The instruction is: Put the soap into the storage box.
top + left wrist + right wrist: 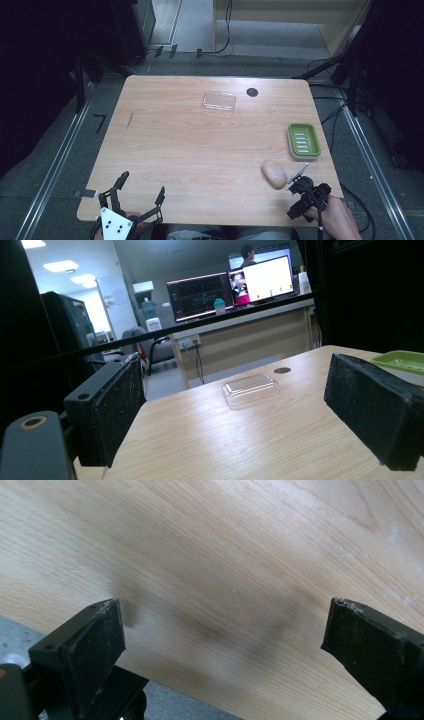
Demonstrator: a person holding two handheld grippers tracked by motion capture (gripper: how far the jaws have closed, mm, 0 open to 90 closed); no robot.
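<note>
On the pale wooden surface (pixel 200 150), rounded at its corners and grained lengthwise, lie three loose things: one lid, one soap, one dish.

At the near left corner, the left tongs (pixel 141 188) stand released, jaws spread wide with nothing between them; in the left gripper view the black, grainy pads (pixel 117 410) frame bare wood.

Toward the far middle lies one clear plastic lid (pixel 219 101), a shallow rounded rectangle, glossy; it lies well apart from both tongs. Just beside it, a single dark round hole (pixel 252 92) is set into the surface.

At the right edge sits one green soap dish (pixel 303 141), rectangular with pale ribs inside.

Nearer, one peach oval soap bar (pixel 274 173), smooth and matte, lies flat just beside the right tongs (pixel 296 176), whose jaws are released and wide, gripping nothing; whether a tip touches the soap I cannot tell.
</note>
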